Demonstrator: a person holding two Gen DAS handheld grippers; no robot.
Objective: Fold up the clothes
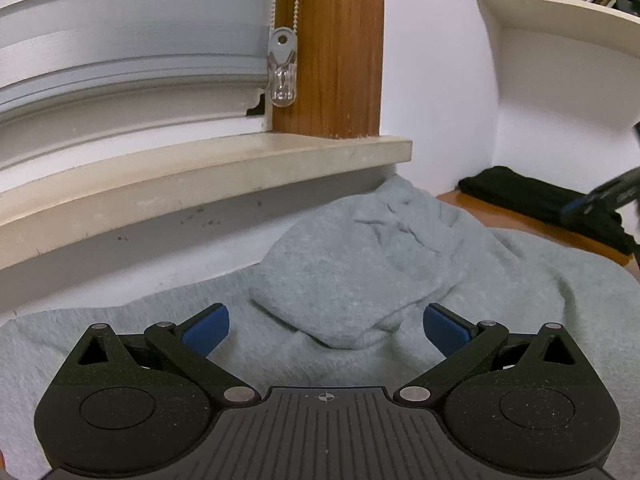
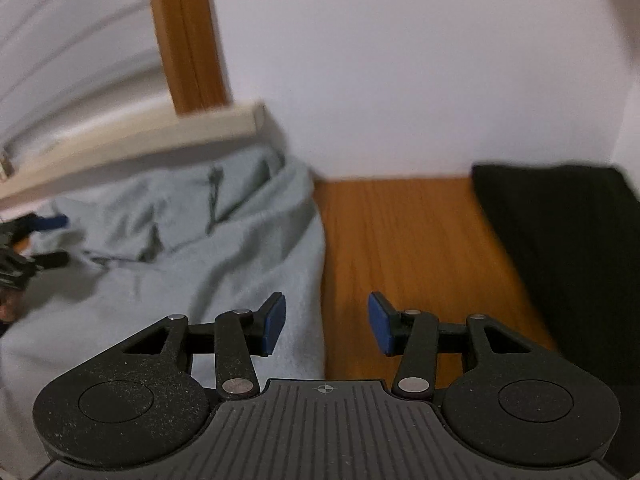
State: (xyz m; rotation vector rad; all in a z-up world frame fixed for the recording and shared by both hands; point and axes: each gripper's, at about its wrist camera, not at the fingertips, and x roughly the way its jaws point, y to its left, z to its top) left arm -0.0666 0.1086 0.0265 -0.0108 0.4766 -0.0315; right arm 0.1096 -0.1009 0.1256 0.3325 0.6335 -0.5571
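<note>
Grey hoodie (image 1: 360,264) spread along table's (image 2: 400,240) back edge under sill (image 1: 200,176), black garment (image 2: 560,248) in far right corner, left gripper (image 1: 326,326) open over hood, right gripper (image 2: 326,322) open at hoodie's right edge.

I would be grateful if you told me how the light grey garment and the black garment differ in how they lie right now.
The grey garment is spread wide and rumpled, with creases and a bunched part by the wall; the black garment looks like a compact, neat stack. The grey one lies under the windowsill; the black one sits by the corner. Both rest on the wooden table, and neither is held by any tongs.
</note>
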